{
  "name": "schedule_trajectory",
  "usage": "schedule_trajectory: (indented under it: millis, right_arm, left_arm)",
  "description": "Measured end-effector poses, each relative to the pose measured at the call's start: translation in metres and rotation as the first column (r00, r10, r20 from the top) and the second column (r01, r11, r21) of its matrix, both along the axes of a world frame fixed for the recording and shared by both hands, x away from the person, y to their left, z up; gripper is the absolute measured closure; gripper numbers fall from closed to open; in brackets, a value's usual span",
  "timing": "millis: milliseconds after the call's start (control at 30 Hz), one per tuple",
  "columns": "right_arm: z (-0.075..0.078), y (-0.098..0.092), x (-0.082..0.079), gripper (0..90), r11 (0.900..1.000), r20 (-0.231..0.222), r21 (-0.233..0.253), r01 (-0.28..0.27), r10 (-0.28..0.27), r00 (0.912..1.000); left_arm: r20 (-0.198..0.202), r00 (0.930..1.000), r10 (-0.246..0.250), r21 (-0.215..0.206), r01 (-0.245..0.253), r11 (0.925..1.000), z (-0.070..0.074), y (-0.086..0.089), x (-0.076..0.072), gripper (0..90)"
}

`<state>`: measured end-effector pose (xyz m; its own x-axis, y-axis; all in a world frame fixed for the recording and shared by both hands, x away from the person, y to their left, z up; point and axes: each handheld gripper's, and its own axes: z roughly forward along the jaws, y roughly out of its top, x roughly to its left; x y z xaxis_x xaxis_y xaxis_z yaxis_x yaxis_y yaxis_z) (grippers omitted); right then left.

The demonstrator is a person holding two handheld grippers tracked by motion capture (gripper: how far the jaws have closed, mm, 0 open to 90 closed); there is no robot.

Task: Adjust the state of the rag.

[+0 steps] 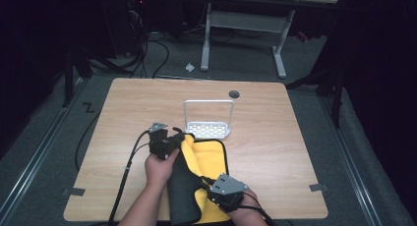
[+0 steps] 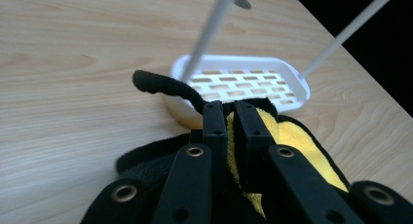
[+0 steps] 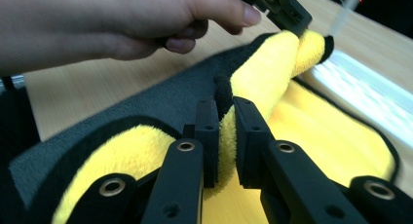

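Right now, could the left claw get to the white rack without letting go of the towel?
Probably yes: the left claw, shut on the towel, sits just short of the white rack, with nothing between them.

Light falls from overhead onto the table (image 1: 147, 103), leaving its wood evenly bright, while the room toward nine, twelve and three o'clock sinks into near-black. The high view is soft and grainy. In the right gripper view the white rack (image 3: 360, 95) at three o'clock glares and blurs; the hand (image 3: 112, 24) looks soft.
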<state>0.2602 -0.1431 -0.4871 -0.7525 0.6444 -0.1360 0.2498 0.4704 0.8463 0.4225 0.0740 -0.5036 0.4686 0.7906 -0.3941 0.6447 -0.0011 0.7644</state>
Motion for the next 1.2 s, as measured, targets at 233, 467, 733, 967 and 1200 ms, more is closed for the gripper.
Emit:
schedule_trajectory:
  millis: [233, 467, 733, 967, 1200]
  right_arm:
    - [-0.011, -0.032, -0.006, 80.3, 0.999, -0.035, -0.022, 0.048, -0.049, 0.9982]
    - [-0.014, -0.047, -0.009, 79.9, 0.997, -0.056, -0.013, 0.076, -0.076, 0.9955]
    - [-0.008, -0.055, -0.015, 79.1, 0.995, -0.042, 0.021, 0.097, -0.096, 0.9945]
    - [-0.004, -0.059, -0.016, 61.5, 0.99, -0.005, 0.042, 0.138, -0.138, 0.9904]
    - [-0.006, -0.066, -0.007, 59.3, 0.985, -0.027, 0.056, 0.165, -0.164, 0.9861]
  left_arm:
    - [-0.019, 0.9993, -0.033, 0.035, 0.034, 0.9988, -0.005, -0.034, 0.002, 83.8]
    - [-0.008, 0.9987, -0.051, 0.036, 0.052, 0.998, -0.003, -0.047, 0.002, 83.7]
    - [0.046, 0.9955, -0.083, 0.003, 0.083, 0.9965, 0.014, -0.06, -0.004, 83.6]
    - [0.023, 0.9891, -0.146, -0.03, 0.146, 0.9888, 0.006, -0.078, -0.001, 62.2]
    - [0.051, 0.9842, -0.169, -0.029, 0.171, 0.9849, 0.011, -0.072, -0.006, 53.4]
